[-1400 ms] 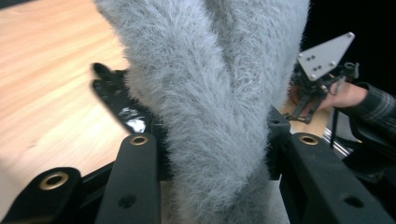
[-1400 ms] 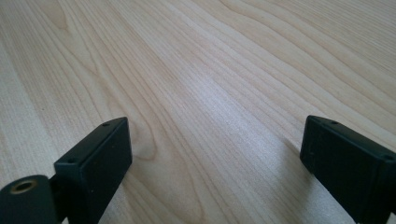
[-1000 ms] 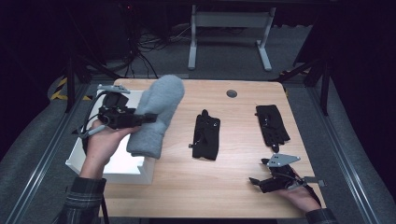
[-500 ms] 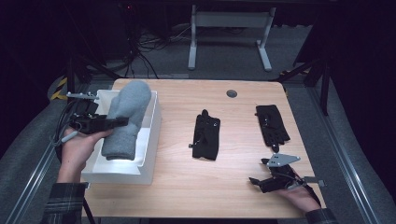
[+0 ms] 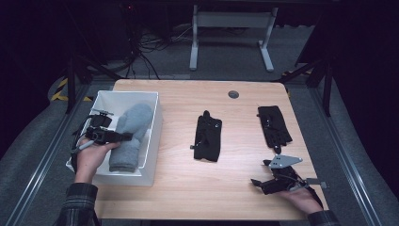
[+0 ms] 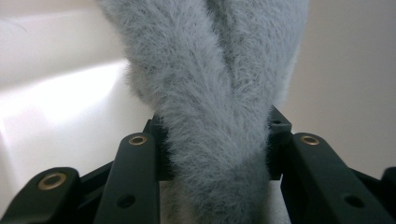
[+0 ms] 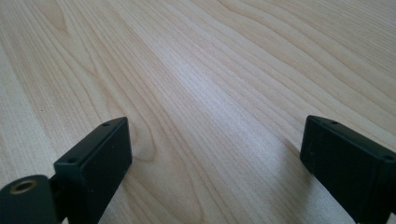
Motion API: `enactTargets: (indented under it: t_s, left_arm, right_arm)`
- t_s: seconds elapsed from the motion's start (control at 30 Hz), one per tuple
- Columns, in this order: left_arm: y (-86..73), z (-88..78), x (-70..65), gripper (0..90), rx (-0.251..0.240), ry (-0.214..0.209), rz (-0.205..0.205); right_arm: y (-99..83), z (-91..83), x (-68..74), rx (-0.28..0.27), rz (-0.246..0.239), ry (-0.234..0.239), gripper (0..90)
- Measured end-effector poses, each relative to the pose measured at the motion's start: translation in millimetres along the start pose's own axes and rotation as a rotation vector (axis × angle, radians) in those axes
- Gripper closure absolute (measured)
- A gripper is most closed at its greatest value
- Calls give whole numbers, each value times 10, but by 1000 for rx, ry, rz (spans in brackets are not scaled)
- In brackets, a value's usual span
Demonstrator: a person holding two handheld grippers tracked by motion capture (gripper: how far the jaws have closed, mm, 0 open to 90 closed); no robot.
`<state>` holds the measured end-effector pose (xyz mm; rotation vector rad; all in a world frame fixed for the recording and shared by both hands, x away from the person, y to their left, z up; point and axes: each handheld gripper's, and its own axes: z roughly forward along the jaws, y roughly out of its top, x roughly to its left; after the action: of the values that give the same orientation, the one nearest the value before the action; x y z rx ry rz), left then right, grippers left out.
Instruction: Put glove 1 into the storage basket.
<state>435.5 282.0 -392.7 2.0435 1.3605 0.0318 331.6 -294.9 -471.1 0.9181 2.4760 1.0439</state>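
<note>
At the left, a grey mitten [image 5: 129, 136] is gripped by the left claw [image 5: 117, 137] inside the white box [image 5: 153, 136], lying near-to-far. The right claw [image 5: 263, 184] is released, near 2 black gloves [image 5: 208, 137].

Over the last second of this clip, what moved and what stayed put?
The left tool, shut on the grey fuzzy mitten, carried it leftward from above the table and lowered it into the white bin, where it now lies, not released. The right tool, open near the front edge, and both black gloves stayed in place.
</note>
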Motion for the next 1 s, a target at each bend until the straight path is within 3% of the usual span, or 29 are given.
enactTargets:
  t_s: [0.13,0.2,0.3,0.4,0.5,0.53,0.6,0.63,0.77,0.83,1.0]
  left_arm:
    - [-15,115,62,594,25,-17,-19]
    - [-43,232,148,586,68,4,-27]
    - [-54,268,181,569,78,22,-25]
    - [-56,292,207,517,85,59,-21]
    - [-50,271,193,405,64,70,-29]
    - [-44,257,172,333,55,76,-27]
    - [-16,206,102,297,28,119,-21]
    - [27,111,29,257,-10,155,-13]
    - [112,-62,-70,217,-69,178,1]
    - [154,-141,-132,204,-85,176,21]
    - [259,-280,-397,195,-133,119,84]
  right_arm:
    - [0,0,0,0,0,0,93]
    - [0,0,0,0,0,0,94]
    - [0,0,0,0,0,0,94]
    - [0,0,0,0,0,0,93]
    - [0,0,0,0,0,0,93]
    - [0,0,0,0,0,0,93]
    - [0,0,0,0,0,0,93]
    - [0,0,0,0,0,0,93]
    - [0,0,0,0,0,0,93]
    - [0,0,0,0,0,0,93]
    - [2,2,3,1,2,-3,91]
